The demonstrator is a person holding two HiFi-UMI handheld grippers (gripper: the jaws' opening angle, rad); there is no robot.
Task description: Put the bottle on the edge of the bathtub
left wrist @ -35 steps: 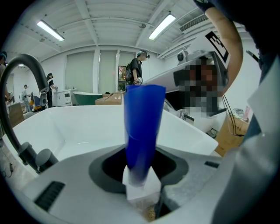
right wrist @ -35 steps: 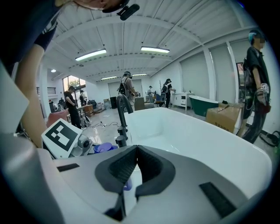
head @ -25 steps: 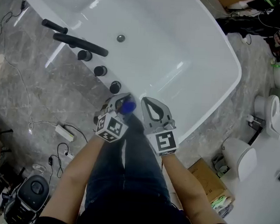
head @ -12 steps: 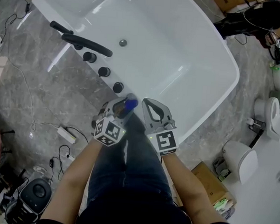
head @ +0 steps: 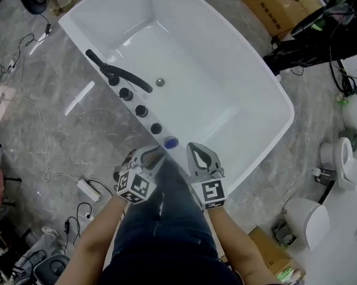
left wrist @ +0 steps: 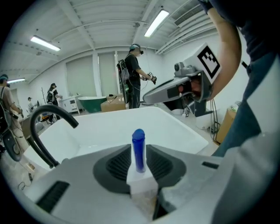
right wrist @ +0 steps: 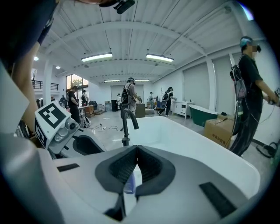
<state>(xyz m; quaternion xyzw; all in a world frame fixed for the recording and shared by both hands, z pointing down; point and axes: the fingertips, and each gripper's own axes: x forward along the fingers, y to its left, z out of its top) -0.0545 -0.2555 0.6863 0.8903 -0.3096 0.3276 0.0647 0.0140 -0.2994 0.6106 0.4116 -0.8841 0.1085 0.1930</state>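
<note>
On the tub's near rim, just past the row of knobs [head: 141,110], the bottle [head: 171,142] stands upright with its blue cap up. It stands on the ledge of the tub [head: 206,92], with the basin on one side and the floor on the other.

Left tongs [head: 154,156]: jaws apart and closing. The bottle stands in line with the gap, just ahead of the tips, and neither pad is seen pressing on it.

Right tongs [head: 195,151]: jaws together and empty, just beside the bottle on its basin side.

Assessment: placement looks complete, and the step in hand is clearing the left tongs.
- Draw them straight back along their own line, away from the bottle, so the closing tips do not catch the cap or body.
- Do not sweep sideways. The bottle is tall and slim on a glossy ledge, and a light knock would likely send it into the basin or onto the floor.
- Hold the right tongs off, or lift them clear first, since they sit close to the bottle.

Not verifiable:
- The head view shows only the cap from above, so the bottle's foot on the rim is not seen.
- In the left gripper view the tongs' own body masks the base, and the pale lower part merges with the white tub.
- The right gripper view gives only a sliver of the bottle through the slit below the closed tips.
- How near the bottle stands to the rim's inner lip cannot be told
</note>
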